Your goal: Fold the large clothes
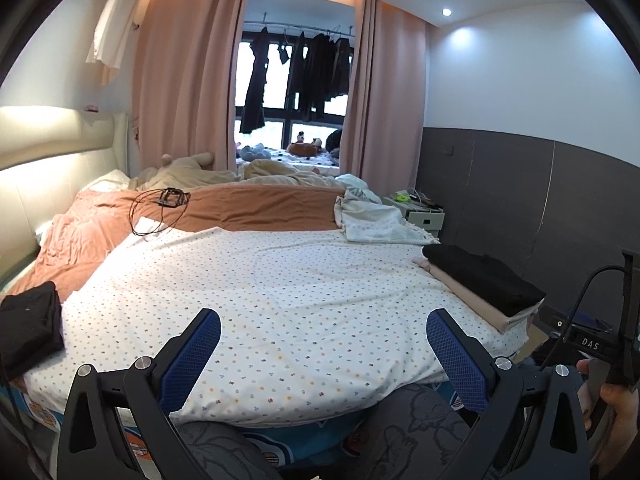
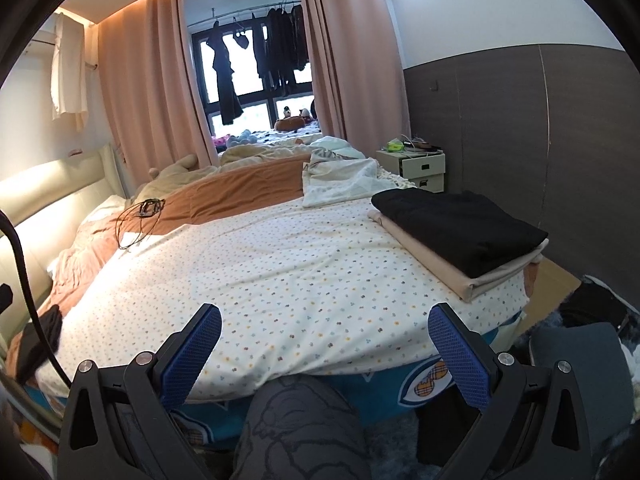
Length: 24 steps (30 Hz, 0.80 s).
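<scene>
Both grippers hover at the near edge of the bed: left gripper and right gripper have jaws wide apart and empty. Folded stack, black on beige, sits at right; a dark unfolded garment lies at the near left edge of the dotted sheet. Judged between items; next move calls for reaching left to fetch that garment and spreading it flat.

Dotted sheet centre free; folded stack right.

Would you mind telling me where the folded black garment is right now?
The folded black garment lies atop a folded beige cloth at the bed's right edge, near the white nightstand.
</scene>
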Motion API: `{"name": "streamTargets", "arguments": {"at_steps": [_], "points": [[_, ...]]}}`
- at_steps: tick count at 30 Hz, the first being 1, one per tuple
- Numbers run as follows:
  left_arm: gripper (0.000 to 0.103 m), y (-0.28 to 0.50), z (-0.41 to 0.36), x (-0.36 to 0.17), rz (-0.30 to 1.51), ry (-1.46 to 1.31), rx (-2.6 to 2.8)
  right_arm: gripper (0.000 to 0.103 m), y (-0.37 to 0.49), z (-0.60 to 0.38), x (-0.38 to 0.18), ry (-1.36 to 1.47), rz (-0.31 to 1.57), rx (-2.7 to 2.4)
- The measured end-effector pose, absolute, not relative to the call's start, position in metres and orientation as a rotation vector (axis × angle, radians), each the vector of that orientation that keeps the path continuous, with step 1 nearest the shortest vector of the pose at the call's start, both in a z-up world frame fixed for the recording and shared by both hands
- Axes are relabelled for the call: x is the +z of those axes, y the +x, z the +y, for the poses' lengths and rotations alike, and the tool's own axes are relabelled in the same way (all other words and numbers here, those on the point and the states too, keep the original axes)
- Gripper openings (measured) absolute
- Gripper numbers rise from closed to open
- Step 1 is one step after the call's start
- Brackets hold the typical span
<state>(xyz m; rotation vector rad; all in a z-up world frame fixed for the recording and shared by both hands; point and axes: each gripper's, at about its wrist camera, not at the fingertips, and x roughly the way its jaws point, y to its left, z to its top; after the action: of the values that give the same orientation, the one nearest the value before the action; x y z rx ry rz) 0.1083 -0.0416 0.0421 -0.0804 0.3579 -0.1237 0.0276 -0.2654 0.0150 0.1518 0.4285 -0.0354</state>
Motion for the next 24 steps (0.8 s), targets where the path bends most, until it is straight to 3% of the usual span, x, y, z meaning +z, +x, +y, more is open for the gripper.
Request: {"name": "streamTargets", "arguments": {"at_steps": [24], "points": [[0.103,0.097,-0.044,0.043,0.346,-0.046,-0.123,0.103,0.012,-0.261,0.013,0.146,0.416,-0.025]]}}
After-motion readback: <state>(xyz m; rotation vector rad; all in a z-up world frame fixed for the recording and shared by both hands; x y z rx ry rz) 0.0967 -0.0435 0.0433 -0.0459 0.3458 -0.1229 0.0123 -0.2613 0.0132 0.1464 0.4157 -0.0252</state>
